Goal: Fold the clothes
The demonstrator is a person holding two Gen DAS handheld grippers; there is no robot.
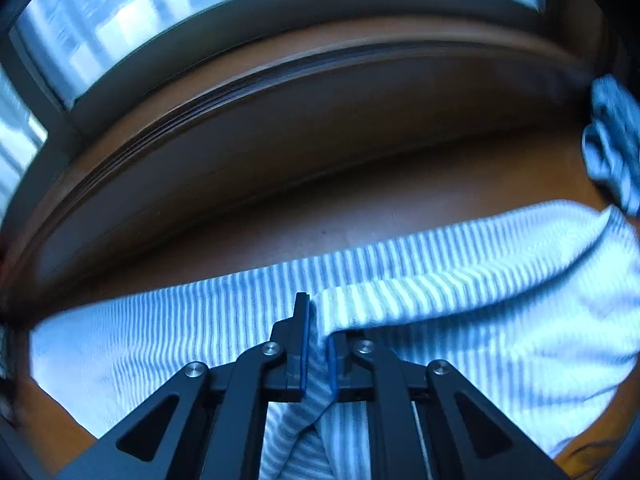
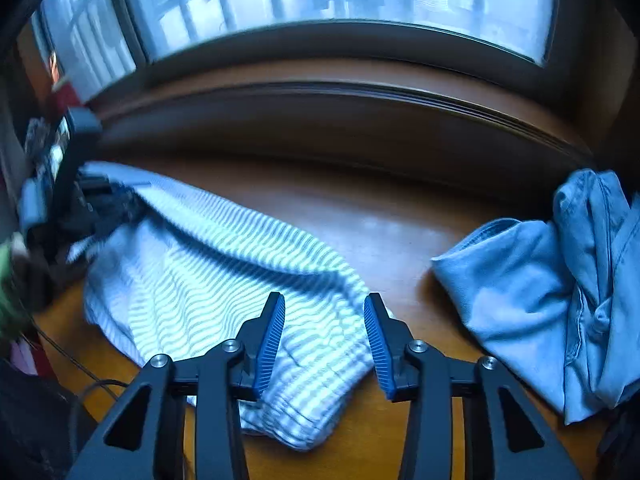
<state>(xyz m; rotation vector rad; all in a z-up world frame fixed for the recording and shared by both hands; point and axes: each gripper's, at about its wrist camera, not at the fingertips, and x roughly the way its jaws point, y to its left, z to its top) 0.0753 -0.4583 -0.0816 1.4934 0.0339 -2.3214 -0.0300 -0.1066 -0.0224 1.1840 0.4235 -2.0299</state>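
Left to right, right-wrist view: far left edge of frame shows the left gripper (image 2: pixel 100 200), blurred, at the upper left corner of the striped garment (image 2: pixel 224 264). Left-wrist view confirms it: blue pads clamped on a bunched ridge of striped cloth (image 1: pixel 318 344), fabric pinched between them and trailing down toward the bottom of frame. The striped garment lies spread across the middle of the wooden table (image 2: pixel 400 216), with one layer lapped over along the upper edge, hem at lower centre of frame. That looks like a partial fold, but I can't tell whether the lapped layer is a deliberate fold or just slack lifted by the clamp. The right gripper (image 2: pixel 325 336) sits at lower centre, jaws wide apart with nothing between them, poised over the garment's right edge. At the right of frame a light blue garment (image 2: pixel 540 292) is crumpled in a heap, clearly not folded, just beside the striped one but apart from it. Window frame (image 2: pixel 344 40) and sill run across the top. Progress estimate: striped piece mid-fold at best, not a tidy rectangle; the blue heap remains to be folded. No finished stack visible in either view.
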